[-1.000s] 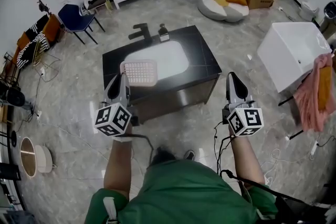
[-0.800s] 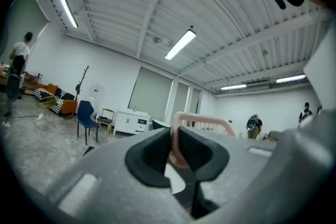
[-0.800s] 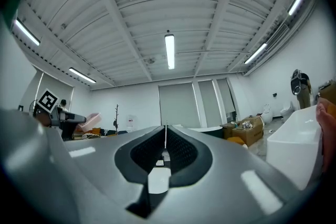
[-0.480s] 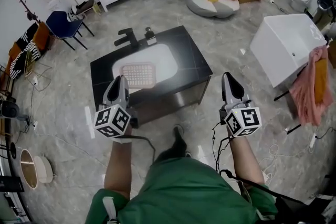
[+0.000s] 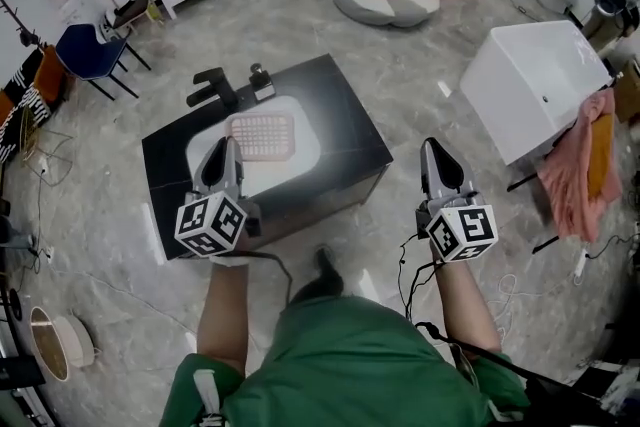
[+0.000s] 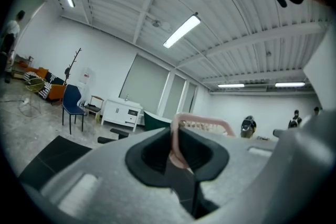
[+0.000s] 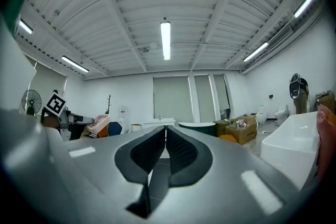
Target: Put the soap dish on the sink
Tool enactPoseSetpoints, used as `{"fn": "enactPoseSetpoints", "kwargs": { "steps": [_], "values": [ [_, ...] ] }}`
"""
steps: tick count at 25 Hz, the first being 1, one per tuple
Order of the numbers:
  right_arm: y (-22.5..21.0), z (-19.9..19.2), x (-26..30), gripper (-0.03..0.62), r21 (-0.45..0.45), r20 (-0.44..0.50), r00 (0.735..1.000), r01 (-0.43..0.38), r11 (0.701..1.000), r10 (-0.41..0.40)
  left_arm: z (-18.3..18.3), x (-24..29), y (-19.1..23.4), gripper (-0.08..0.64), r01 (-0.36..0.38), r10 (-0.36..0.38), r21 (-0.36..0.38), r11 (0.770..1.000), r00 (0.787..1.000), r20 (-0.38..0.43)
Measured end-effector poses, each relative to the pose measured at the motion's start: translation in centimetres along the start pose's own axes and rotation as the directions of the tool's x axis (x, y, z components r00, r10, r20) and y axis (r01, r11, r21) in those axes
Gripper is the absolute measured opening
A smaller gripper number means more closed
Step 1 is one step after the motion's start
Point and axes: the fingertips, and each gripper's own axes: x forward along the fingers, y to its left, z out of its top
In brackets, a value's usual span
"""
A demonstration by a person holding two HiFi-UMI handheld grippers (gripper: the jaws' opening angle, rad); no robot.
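Left gripper [image 5: 224,153] is clamped on the near-left rim of the pink dish [image 5: 262,136]. In the left gripper view the pads pinch the dish [image 6: 202,124] edge, with the rest sticking out forward and to the right of the left gripper [image 6: 176,150]. Right gripper [image 5: 438,151] has its jaws pressed together with nothing in them, confirmed in its own view [image 7: 164,140], and it is held off the sink's [image 5: 345,120] right side, well apart from the dish.

From the head view the dish sits over the white basin [image 5: 300,150], toward its left half, with the faucet [image 5: 210,87] beyond it. Long side runs roughly left-right, parallel to the sink's front edge. Height above the sink can't be told.

Judgement: carry phase, nearly at the placement spot. Key relation: the dish extends away from the jaws toward the faucet, so a set-down point on the black top lies forward or to the side of the basin. Left does the job; right is idle.
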Motion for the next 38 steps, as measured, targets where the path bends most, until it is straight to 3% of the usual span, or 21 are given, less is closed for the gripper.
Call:
{"fn": "enactPoseSetpoints", "kwargs": {
  "steps": [7, 18, 27, 38],
  "values": [
    [-1.6, 1.8, 7.6, 0.006, -0.039, -0.029, 1.0, 0.005, 0.999, -0.006, 1.2, 7.9, 2.5, 0.043, 0.014, -0.014, -0.048, 0.999, 1.0, -0.007],
    [-4.8, 1.3, 17.0, 0.006, -0.027, -0.052, 0.998, -0.037, 0.999, 0.035, -0.2, 16.7, 3.6, 0.043, 0.006, -0.01, -0.068, 0.998, 0.999, -0.053],
    [-9.2, -1.6, 25.4, 0.006, 0.036, -0.081, 0.978, -0.189, 0.981, 0.191, -3.8, 21.7, 3.5, 0.043, -0.123, 0.116, -0.062, 0.99, 0.987, -0.115],
    [-17.4, -3.0, 33.5, 0.006, 0.087, -0.099, 0.922, -0.367, 0.926, 0.374, -9.6, 29.6, 1.2, 0.043, -0.298, 0.274, -0.101, 0.949, 0.941, -0.198]
  ]
}}
